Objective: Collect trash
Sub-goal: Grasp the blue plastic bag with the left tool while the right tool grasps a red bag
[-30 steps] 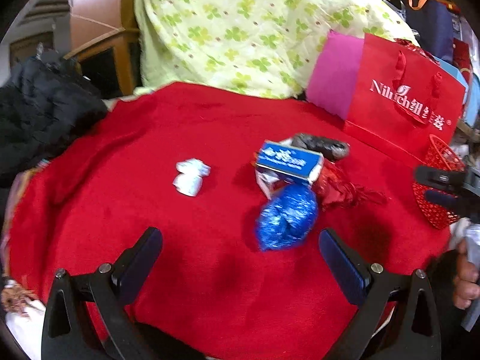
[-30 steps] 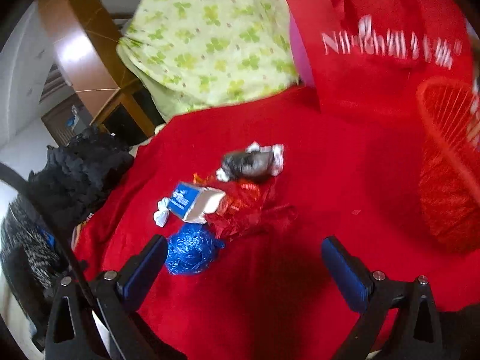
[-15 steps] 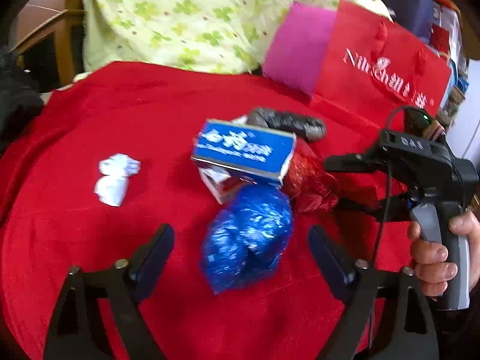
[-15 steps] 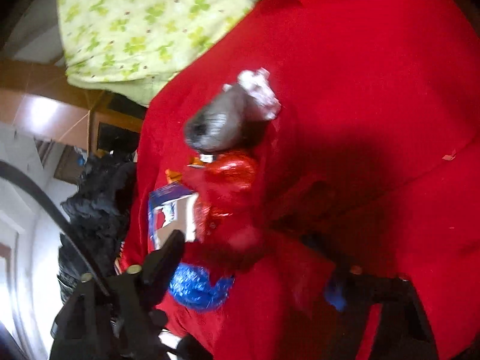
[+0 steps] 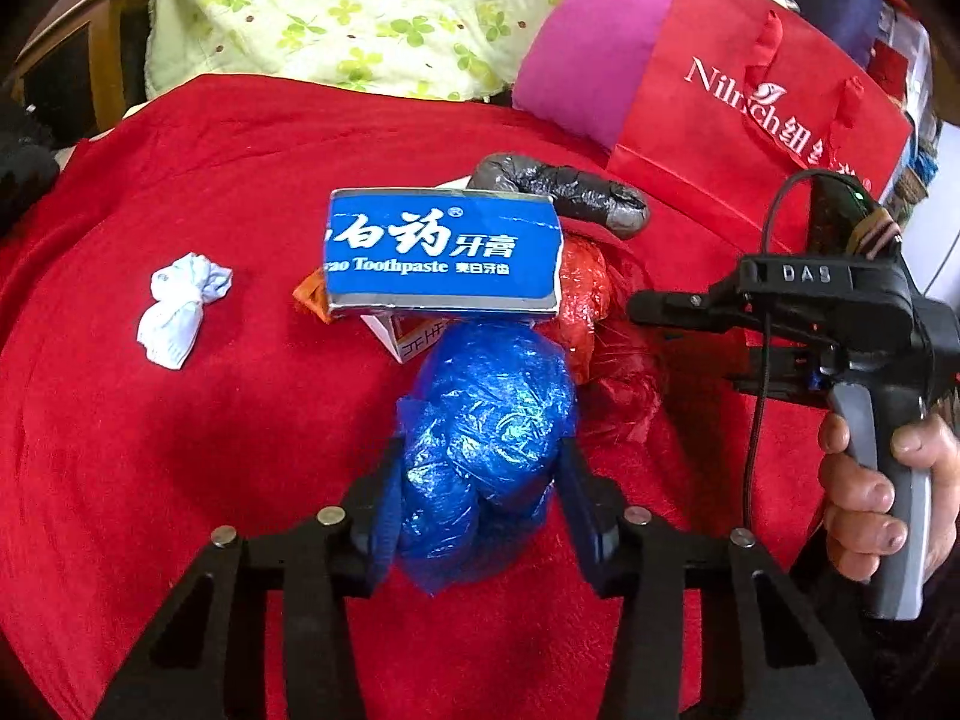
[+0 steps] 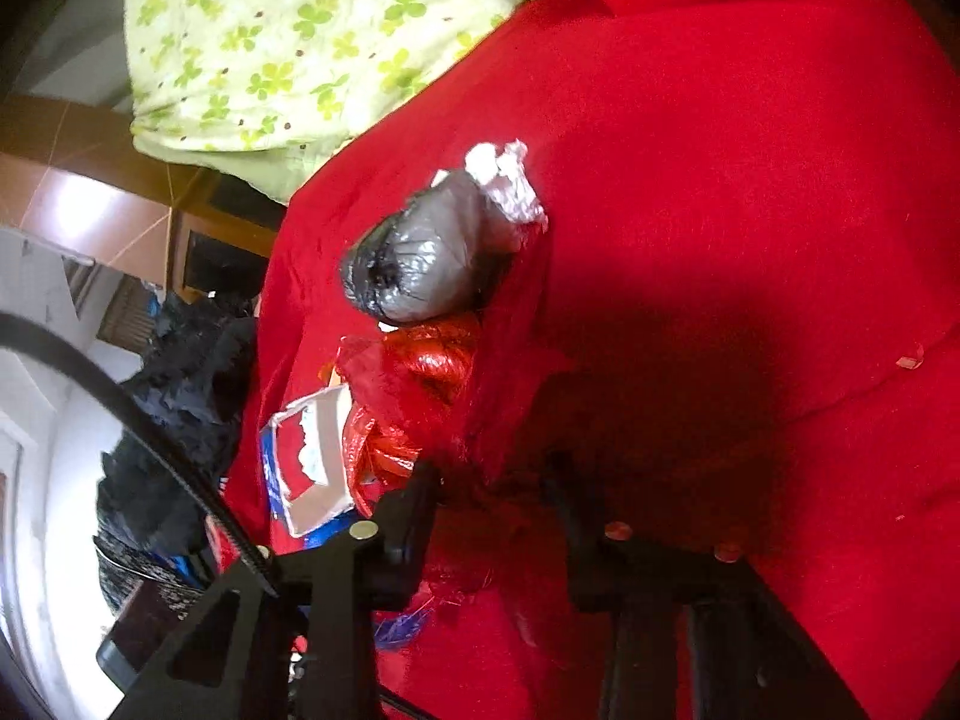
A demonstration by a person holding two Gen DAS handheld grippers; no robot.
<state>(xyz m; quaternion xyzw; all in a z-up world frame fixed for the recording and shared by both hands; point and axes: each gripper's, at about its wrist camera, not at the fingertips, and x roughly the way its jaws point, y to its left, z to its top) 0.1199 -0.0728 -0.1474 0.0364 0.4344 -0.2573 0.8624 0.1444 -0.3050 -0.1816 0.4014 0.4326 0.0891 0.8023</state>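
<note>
Blue crinkly bag ball (image 5: 489, 438) sits between the closing left gripper (image 5: 480, 492) fingers, on the red cloth (image 5: 180, 480). It looks soft and light; squeeze its middle. Right gripper (image 6: 492, 480) is pinched shut on the red plastic scrap (image 6: 420, 384).

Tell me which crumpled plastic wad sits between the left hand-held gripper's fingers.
The blue plastic wad, nearest the camera; the red wad and grey wad lie farther back.

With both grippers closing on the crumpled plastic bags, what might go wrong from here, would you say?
1. The left gripper, jaws closing on the crumpled blue plastic bag, may only pinch loose film that slips.
2. The blue toothpaste box leans on that bag and could topple.
3. The right gripper has shut on crinkled red plastic bag; the grey plastic bundle could drag along.
</note>
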